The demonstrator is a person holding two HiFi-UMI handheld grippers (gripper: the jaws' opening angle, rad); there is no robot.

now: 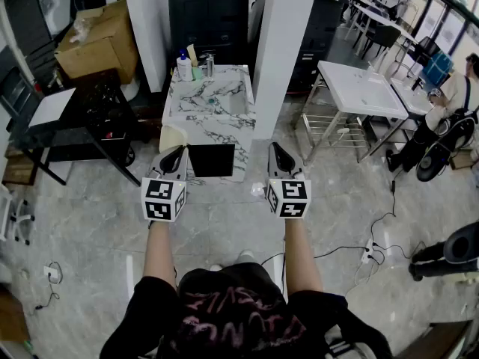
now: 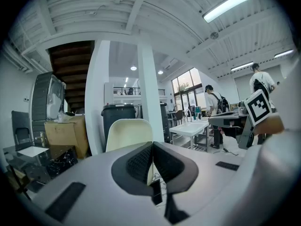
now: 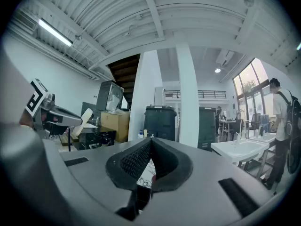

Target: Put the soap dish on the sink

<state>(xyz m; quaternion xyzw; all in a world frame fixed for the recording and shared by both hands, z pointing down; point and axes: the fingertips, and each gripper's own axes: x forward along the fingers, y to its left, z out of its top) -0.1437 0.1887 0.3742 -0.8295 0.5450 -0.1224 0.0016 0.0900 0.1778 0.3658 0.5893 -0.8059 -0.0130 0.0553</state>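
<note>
The marble-topped sink (image 1: 206, 129) stands on the floor ahead of me, with a white pump bottle (image 1: 184, 66), a tap (image 1: 208, 63) and small items at its far end. I cannot pick out the soap dish with certainty. My left gripper (image 1: 179, 151) hovers at the sink's near left corner, my right gripper (image 1: 274, 148) just off its near right corner. Both are shut with nothing between the jaws. The left gripper view shows the left gripper (image 2: 152, 145) shut in front of a cream chair back (image 2: 128, 133). In the right gripper view, the shut right gripper (image 3: 150, 141) points toward the marble top (image 3: 146, 171).
A cream chair (image 1: 171, 137) leans at the sink's left side. A white pillar (image 1: 284, 43) and black bin (image 1: 206, 13) stand behind. A black table (image 1: 78, 122) and cardboard box (image 1: 97, 40) are at left. A white basin on a metal stand (image 1: 359, 88) and a seated person (image 1: 449, 107) are at right.
</note>
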